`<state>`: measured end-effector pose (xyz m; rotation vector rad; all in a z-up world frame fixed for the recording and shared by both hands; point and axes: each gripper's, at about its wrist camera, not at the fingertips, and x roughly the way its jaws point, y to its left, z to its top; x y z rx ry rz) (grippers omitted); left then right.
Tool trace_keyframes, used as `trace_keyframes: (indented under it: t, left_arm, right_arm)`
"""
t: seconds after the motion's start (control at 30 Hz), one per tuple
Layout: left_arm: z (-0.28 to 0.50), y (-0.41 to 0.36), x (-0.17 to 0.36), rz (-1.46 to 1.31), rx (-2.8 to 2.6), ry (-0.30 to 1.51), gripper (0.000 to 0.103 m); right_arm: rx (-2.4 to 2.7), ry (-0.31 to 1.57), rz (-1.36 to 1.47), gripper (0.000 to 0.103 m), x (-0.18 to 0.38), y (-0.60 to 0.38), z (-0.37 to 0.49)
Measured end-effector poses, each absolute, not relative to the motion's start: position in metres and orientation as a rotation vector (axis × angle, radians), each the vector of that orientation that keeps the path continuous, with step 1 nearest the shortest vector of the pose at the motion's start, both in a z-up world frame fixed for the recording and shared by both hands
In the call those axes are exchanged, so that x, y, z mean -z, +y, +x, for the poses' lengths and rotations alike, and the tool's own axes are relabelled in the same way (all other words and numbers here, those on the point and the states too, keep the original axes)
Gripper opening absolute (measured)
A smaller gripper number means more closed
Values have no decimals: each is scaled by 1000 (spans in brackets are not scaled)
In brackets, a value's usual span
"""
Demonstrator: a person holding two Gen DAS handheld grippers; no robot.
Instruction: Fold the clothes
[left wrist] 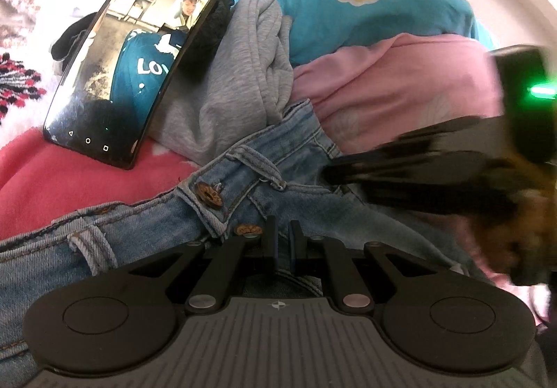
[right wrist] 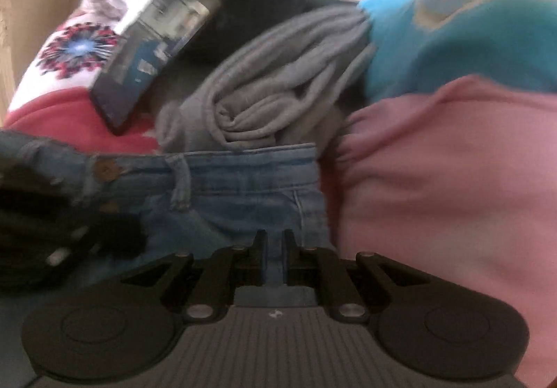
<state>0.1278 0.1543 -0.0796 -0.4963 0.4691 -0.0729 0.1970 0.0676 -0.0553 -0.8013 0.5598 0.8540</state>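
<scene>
Jeans [left wrist: 264, 179] lie waistband up in front of a pile: grey top [left wrist: 240, 74] just behind them, pink garment [left wrist: 400, 81] beside, phone [left wrist: 128, 64] propped behind. Left gripper [left wrist: 282, 242] has its fingers pinched nearly together at the fly, likely pinning denim for a fold. Right gripper [right wrist: 275, 255] has its fingers narrow over the jeans, a grip unclear. Only the left view shows the button [left wrist: 210, 196] sharply; the right view is blurred.

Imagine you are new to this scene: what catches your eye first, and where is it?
A lit phone leans on the clothes pile at upper left. Beside it a turquoise top lies at the back, above a pink garment on the right. Nearest the camera lie blue jeans, waistband button showing.
</scene>
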Motion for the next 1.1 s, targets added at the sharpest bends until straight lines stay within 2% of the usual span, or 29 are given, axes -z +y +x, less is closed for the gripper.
trace_keyframes:
  t: [0.17,0.2,0.37,0.67,0.7,0.73,0.8,0.83,0.93,1.1]
  left_arm:
    - [131,156,80,-519,88,475,9]
    - [132,156,80,-525,91,476,9]
    - [134,156,80,-538,100,477,9]
    - [134,150,79,-512,84,472,9]
    - [133,151,79,-518,85,472,9]
    - [133,152,79,-524,87,471,9]
    - [132,152,79,-523,85,472,9]
    - [132,151,79,-519,82,472,9]
    - [131,149,78,-507,75,472,9]
    - [130,148,79,-501,70,470,9]
  right_arm:
    - [-834,624,-800,4,82,89,238]
    - [-832,627,-794,0,83,92,243]
    - [-812,594,-853,0,94,108,250]
    - [-833,735,-572,0,54,72,278]
    - [-829,744,-520,4,39,60,277]
    - [-828,735,-469,14,22,45,272]
    - [-833,703,-379,28,-13,10,256]
    - [-832,698,-354,31,-25,-6,247]
    - [-793,733,-330,31,-43,-37,224]
    - [-708,921,-335,31,-7,-51,201]
